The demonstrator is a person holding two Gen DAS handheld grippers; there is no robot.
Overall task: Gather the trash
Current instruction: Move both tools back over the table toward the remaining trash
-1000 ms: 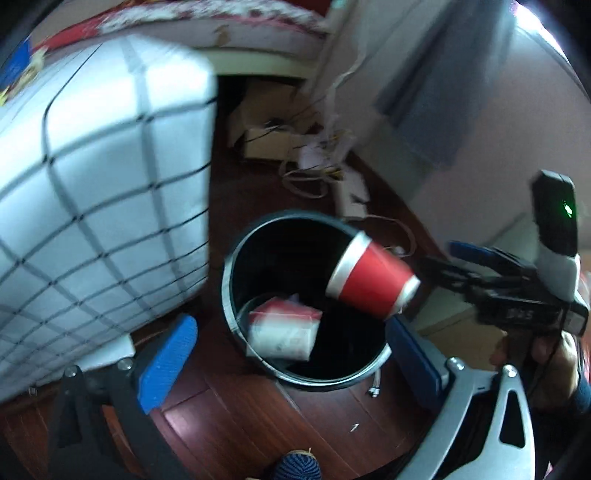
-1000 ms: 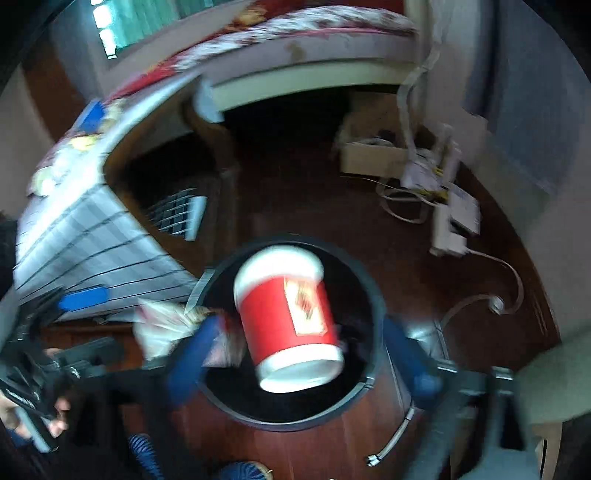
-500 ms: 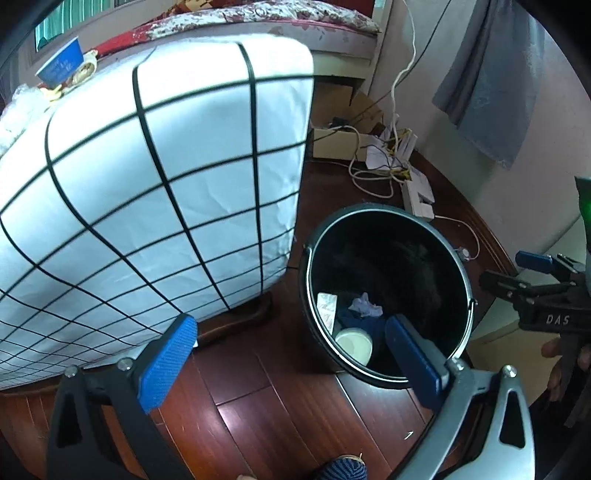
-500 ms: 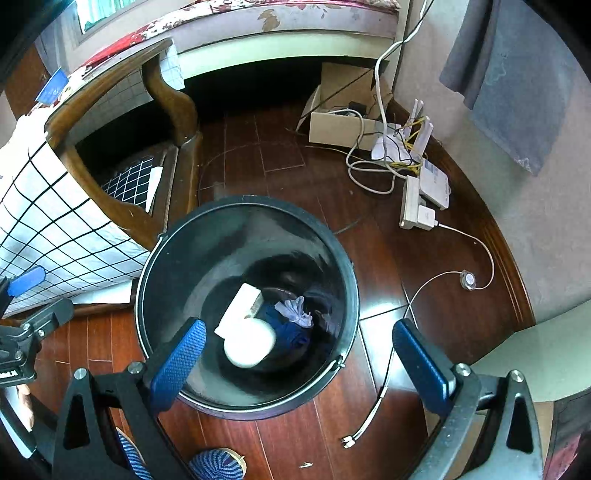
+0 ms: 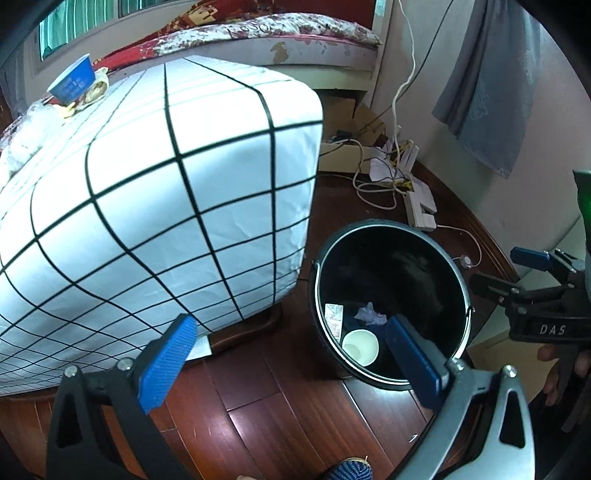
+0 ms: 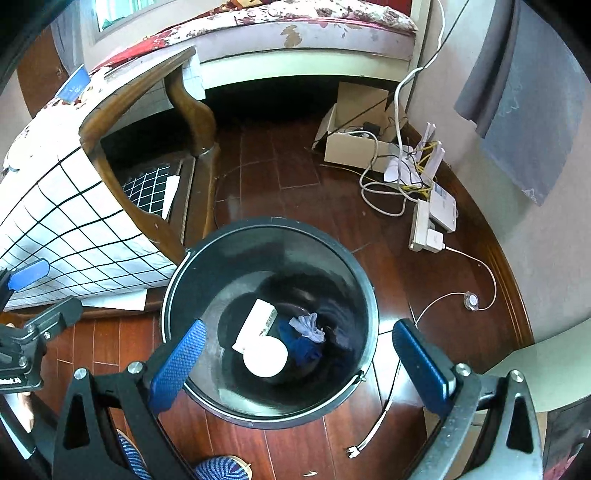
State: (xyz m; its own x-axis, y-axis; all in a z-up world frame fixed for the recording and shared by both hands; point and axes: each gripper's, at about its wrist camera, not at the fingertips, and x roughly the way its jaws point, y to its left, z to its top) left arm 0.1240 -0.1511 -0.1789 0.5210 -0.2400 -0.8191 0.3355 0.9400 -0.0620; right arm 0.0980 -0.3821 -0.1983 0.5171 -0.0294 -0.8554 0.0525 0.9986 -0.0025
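A black bin (image 6: 365, 302) (image 5: 460, 280) stands on the wooden floor beside a table. Inside lie a paper cup (image 6: 265, 357) (image 5: 360, 348), a white carton (image 6: 255, 325) (image 5: 333, 319), a crumpled tissue (image 6: 308, 326) (image 5: 369, 314) and something blue. My right gripper (image 6: 299, 365) hovers open over the bin, empty. My left gripper (image 5: 291, 363) hangs open and empty, left of the bin above the floor. On the checked tablecloth (image 5: 166, 206) at the far left sit a blue cup (image 5: 72, 83) (image 6: 74, 86) and pale wrappers (image 5: 26, 129).
A power strip (image 6: 424, 225), cables (image 6: 384, 184) and a cardboard box (image 6: 354, 144) lie on the floor behind the bin, near the wall. A bed (image 6: 295, 26) fills the back. A striped slipper (image 6: 221, 469) shows at the bottom edge. A grey cloth (image 5: 487, 85) hangs on the wall.
The red cup and the white carton dropped out of the grippers into the bin. Both grippers stand open and have drawn back; the left one has swung left toward the table.
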